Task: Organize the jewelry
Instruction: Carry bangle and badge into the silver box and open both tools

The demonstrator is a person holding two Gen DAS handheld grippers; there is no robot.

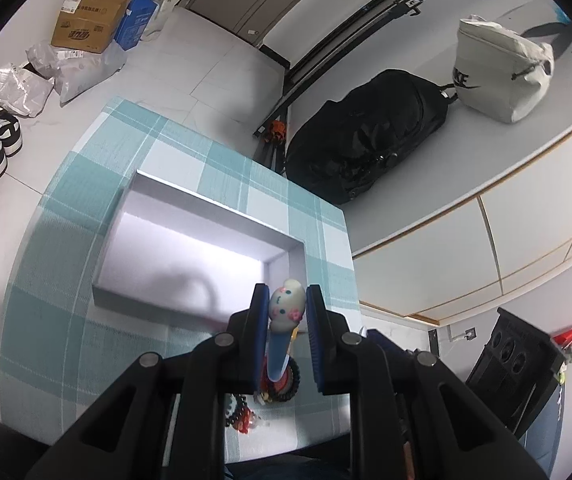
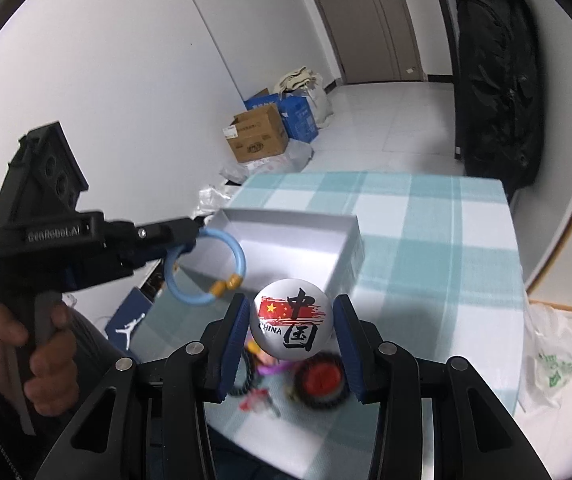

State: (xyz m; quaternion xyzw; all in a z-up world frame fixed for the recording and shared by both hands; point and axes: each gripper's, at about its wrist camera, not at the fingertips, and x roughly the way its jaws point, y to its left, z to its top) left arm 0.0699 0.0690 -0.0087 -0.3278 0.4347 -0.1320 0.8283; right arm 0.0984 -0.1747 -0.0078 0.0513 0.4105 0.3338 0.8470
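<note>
Holds a light-blue bangle (image 2: 241, 262) in the left gripper (image 1: 286, 300), pads pressed nearly together on its band. Shows, from the left wrist, the bangle edge-on, with a white cartoon-dog charm (image 1: 286, 305) sitting right between the blue pads. Hangs in the air just beside the near left corner of the open white box (image 1: 166, 248), the gold beads (image 2: 228, 285) at the ring's lower side. Grasps the left gripper's handle with a bare hand (image 2: 42, 356).

Clamps a round white badge (image 2: 290, 326) in the right gripper (image 2: 292, 320), one pad touching each side; reads "CHINA" beside black characters and a red flag. Rides above the blue-and-white checked tablecloth (image 1: 66, 280), near the box's front wall.

Leaves more pieces lying on the cloth at the near edge, below both grippers: a black beaded ring with a red centre (image 2: 320, 380), a black bead bracelet (image 1: 233, 410), and something purple (image 2: 270, 366), too blurred to name.
</note>
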